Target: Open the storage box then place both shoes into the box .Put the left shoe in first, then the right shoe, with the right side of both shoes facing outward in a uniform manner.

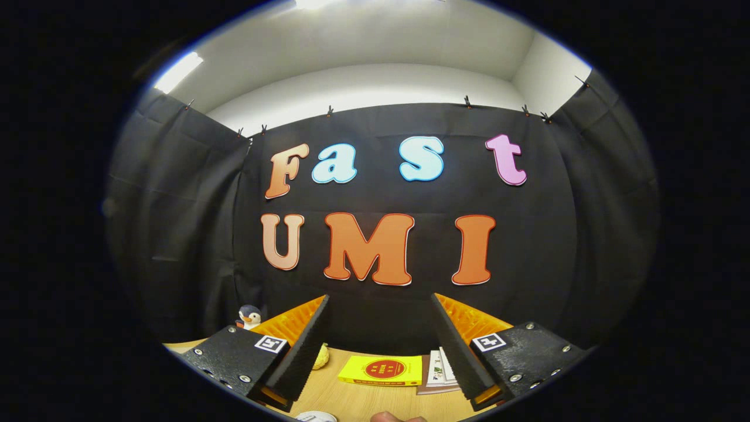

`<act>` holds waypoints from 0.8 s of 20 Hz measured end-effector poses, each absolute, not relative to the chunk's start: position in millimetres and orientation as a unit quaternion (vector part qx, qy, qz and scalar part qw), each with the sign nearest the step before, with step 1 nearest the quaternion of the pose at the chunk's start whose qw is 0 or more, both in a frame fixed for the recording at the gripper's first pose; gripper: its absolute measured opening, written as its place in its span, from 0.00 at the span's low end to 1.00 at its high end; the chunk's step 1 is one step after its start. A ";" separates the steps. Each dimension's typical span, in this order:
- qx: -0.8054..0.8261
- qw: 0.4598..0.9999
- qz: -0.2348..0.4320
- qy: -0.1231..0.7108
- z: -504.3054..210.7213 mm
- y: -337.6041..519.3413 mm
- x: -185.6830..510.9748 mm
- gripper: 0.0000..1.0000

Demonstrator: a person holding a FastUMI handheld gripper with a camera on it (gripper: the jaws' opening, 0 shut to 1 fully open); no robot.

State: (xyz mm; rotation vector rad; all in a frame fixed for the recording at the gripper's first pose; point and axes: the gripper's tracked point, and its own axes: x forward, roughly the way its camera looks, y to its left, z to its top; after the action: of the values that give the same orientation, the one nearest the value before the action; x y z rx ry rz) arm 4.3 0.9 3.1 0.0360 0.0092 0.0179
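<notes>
Box and shoes: none can be placed from this frame, so where they sit cannot be told. Judging by that, no step reads as done; opening the box, left shoe in, right shoe in all look still to do.

Gripper is held level, aimed at the black cloth wall, fingers spread wide apart with nothing between them, so released and empty.

Between the fingers, on the wooden table: a yellow booklet with a red round mark, lying flat. Just beside it toward the right finger, a small stack of white cards. A pale yellow lumpy thing sits against the left finger's inner side; contact unclear. Toy penguin stands beyond the left finger, near the cloth. White round object and what looks like a fingertip sit nearest the camera.

Room: wall close ahead, so little forward travel; the table edge near the penguin is visible. Open air above the table looks free for swinging or tilting down.
</notes>
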 end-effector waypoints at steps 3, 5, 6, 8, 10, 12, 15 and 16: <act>0.031 0.999 0.014 0.029 -17.8 5.4 1.4 0.99; 0.045 0.997 0.024 0.054 -34.9 13.9 -1.7 0.99; 0.056 0.996 0.032 0.068 -43.7 20.0 -3.7 0.99; 0.080 0.991 0.047 0.098 -63.6 32.5 -6.8 0.99; 0.107 0.984 0.062 0.128 -82.6 44.8 -12.1 0.99; 0.136 0.975 0.079 0.159 -102.6 59.3 -16.4 0.98; 0.178 0.952 0.114 0.220 -138.8 90.9 -29.0 0.98; 0.188 0.944 0.128 0.240 -150.7 102.2 -33.3 0.97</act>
State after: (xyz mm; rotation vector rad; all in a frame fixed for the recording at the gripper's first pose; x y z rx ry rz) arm -33.3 102.2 -150.7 0.3840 0.4899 0.2610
